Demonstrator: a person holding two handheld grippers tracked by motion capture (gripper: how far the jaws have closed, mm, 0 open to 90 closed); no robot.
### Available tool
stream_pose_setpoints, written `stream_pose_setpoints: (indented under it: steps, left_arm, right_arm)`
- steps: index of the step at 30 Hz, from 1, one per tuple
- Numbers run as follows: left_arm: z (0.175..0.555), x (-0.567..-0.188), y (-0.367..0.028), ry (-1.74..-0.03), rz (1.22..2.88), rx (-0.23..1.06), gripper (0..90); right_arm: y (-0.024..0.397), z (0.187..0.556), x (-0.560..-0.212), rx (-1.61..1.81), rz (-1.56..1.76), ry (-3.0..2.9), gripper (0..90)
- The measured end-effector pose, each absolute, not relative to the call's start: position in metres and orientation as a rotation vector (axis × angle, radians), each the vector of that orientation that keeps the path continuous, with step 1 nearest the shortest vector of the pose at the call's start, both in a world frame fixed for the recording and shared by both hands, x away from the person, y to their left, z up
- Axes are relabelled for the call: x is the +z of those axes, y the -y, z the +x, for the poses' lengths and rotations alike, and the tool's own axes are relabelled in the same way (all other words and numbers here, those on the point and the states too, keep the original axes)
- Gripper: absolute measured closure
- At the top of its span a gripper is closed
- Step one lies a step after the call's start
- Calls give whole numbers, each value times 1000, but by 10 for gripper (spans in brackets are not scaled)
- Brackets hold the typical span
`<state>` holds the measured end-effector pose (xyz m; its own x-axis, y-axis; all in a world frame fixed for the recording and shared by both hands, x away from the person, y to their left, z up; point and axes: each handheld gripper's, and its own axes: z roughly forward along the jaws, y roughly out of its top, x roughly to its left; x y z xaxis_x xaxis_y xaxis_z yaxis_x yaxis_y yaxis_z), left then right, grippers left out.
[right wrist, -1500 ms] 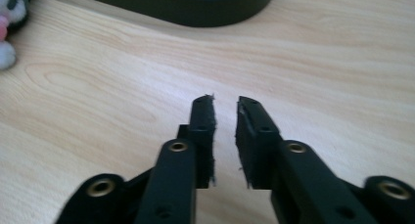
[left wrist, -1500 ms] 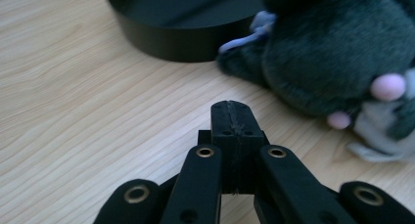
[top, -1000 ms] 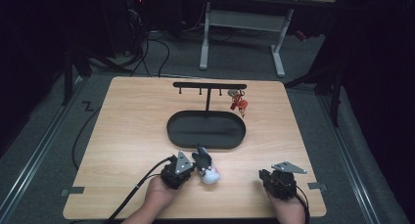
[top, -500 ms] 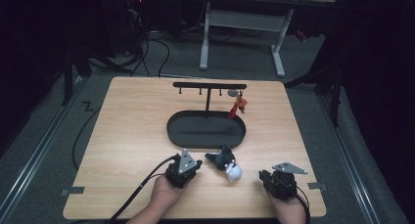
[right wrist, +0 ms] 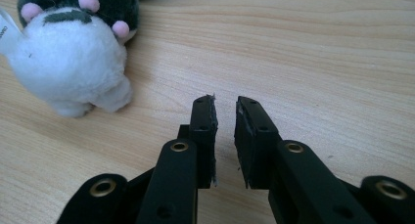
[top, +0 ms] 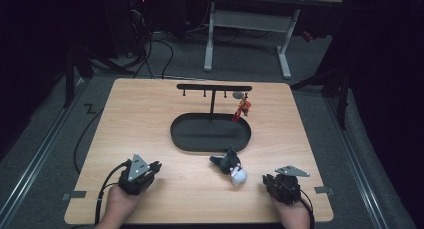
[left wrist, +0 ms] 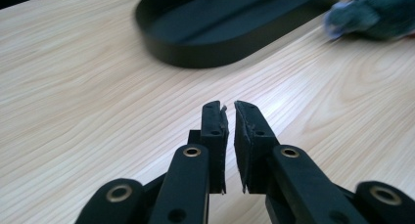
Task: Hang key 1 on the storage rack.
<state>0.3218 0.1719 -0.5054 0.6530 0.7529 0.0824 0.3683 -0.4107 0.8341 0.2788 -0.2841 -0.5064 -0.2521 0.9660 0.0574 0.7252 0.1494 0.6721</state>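
A small plush toy (top: 231,166), dark grey with a white belly and pink paws, lies on the wooden table just in front of the black oval tray (top: 200,133). In the right gripper view the plush toy (right wrist: 68,53) rests up and left of my right gripper (right wrist: 225,102), apart from it. That right gripper (top: 267,179) sits at the front right, jaws nearly together on nothing. At the front left, my left gripper (top: 153,165) rests low over bare wood. The left gripper (left wrist: 229,106) has its jaws almost touching and empty, with the tray (left wrist: 220,33) and the blurred toy (left wrist: 372,16) beyond.
A black T-shaped stand (top: 214,88) with small hooks rises from the tray's back. A red charm (top: 243,108) hangs from its right end. Cables trail off the table's front edge. Dark floor and desk legs lie behind the table.
The left gripper let go of the plush toy, leaving it in front of the tray, and drew back to the front left. The right gripper stayed put.
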Motion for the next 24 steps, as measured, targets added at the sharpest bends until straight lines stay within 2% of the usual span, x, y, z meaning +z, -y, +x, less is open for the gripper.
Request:
stream_pose_setpoints:
  steps: [10, 16, 20, 22, 23, 24]
  left_arm:
    - [326, -510, -208, -931, 1988, 608, 769]
    - [334, -512, -215, -978, 1967, 569, 657]
    - [336, -513, -216, -967, 1968, 562, 533]
    - [336, -513, -217, -961, 1962, 566, 493]
    - [335, -512, -218, -950, 1963, 567, 468]
    - [334, -512, -218, -946, 1961, 568, 453]
  right_arm:
    - [280, 280, -508, 812, 1615, -2044, 722]
    - [281, 283, -510, 835, 1647, -2036, 672]
    - [271, 287, -508, 766, 1624, -2076, 560]
    - [268, 288, -508, 754, 1615, -2087, 539]
    - [263, 289, -507, 717, 1601, -2106, 490]
    - [261, 290, -507, 709, 1601, -2109, 479]
